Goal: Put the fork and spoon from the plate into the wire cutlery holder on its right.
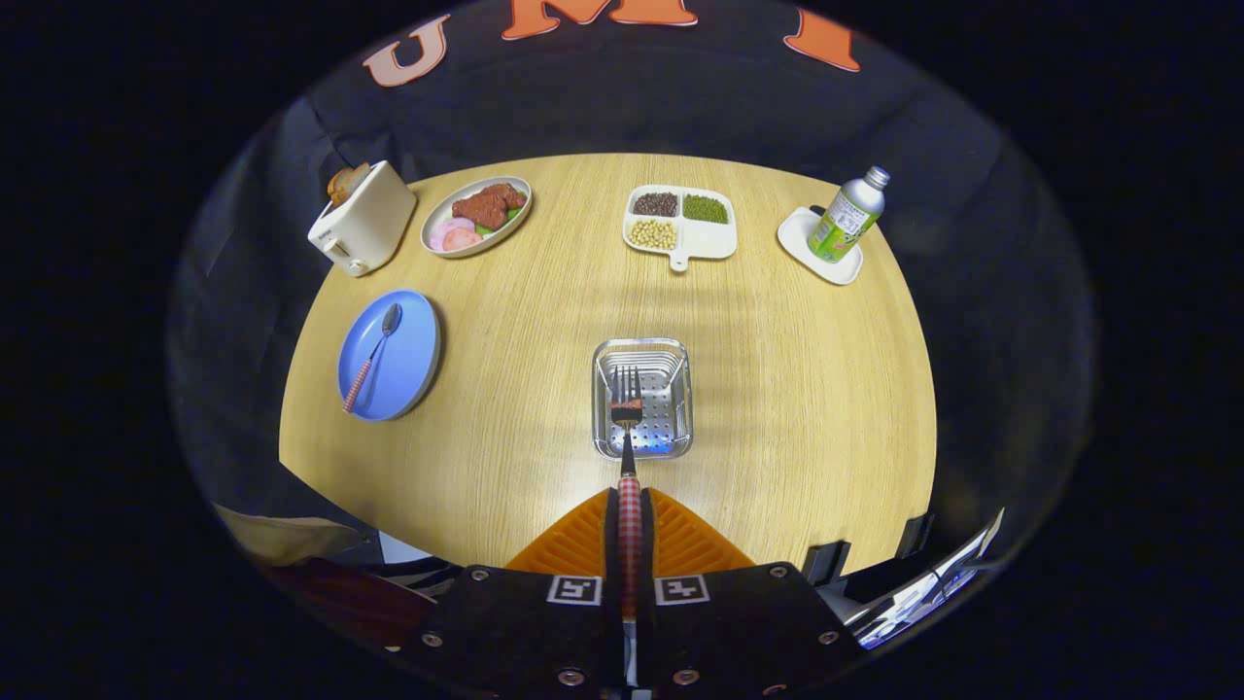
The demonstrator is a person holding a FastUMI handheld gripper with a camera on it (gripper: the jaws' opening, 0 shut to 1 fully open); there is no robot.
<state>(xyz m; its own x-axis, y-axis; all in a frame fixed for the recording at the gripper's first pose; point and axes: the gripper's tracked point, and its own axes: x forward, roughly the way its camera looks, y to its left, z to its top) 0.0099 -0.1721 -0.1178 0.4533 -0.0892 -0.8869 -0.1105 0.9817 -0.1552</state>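
While the hand-held gripper (pixel 630 530) clamps the fork (pixel 627 428) by its checked handle, tines poised over the wire cutlery holder (pixel 642 399) mid-counter (pixel 797 389), the spoon (pixel 372 356) lies on the blue plate (pixel 408 360) near the counter's left edge, bare wood between.

We see the fork (pixel 627 413) clamped by its red-checked handle between the fingers of the gripper (pixel 630 506), tines pointing ahead and poised over the cutlery holder (pixel 642 398), a shiny metal basket with a perforated floor standing on the wooden table just beyond the fingertips. The spoon (pixel 372 355), with the same checked handle, lies slantwise on the round blue plate (pixel 390 355), bowl away from us, well to the left of the holder.
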